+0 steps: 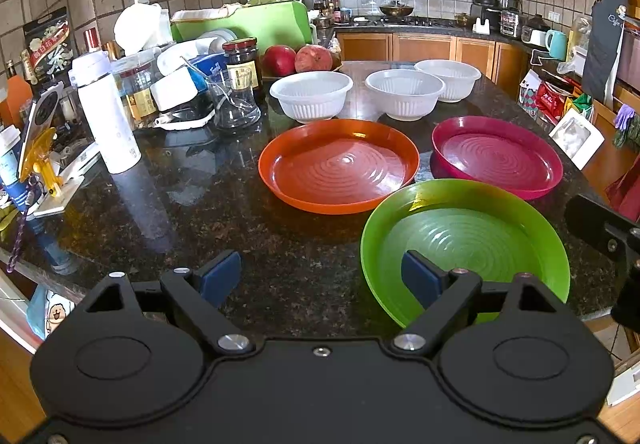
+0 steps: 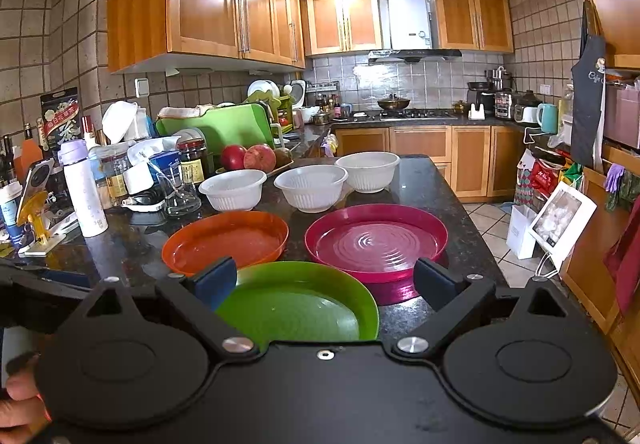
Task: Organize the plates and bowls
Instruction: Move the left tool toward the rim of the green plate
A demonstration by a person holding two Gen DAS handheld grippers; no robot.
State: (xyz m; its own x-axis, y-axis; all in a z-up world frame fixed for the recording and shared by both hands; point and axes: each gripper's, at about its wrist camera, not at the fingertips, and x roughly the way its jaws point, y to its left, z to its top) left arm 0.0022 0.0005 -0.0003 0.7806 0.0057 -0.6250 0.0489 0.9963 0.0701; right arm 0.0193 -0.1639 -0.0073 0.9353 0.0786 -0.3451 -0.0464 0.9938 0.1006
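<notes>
Both sets of tongs are hanging spread wide above the near edge of the dark speckled table [image 1: 200,204], gripping nothing. The left tongs [image 1: 320,278] are hovering over bare stone, with one blue pad over the near rim of the green plate [image 1: 480,240]. The right tongs [image 2: 326,280] are floating above that same green plate [image 2: 296,304], which is sitting closest to the person (a fingertip is showing at the lower left corner of the right view).

Behind it, the orange plate [image 1: 338,164] and the dark pink plate [image 1: 496,156] are lying side by side, apart from each other, while the green plate's rim is overlapping the view of both. Farther back, three white bowls [image 1: 404,92] are standing upright in a row. A white bottle [image 1: 110,116], jars and two pomegranates [image 1: 296,59] are crowding the table's left side.
</notes>
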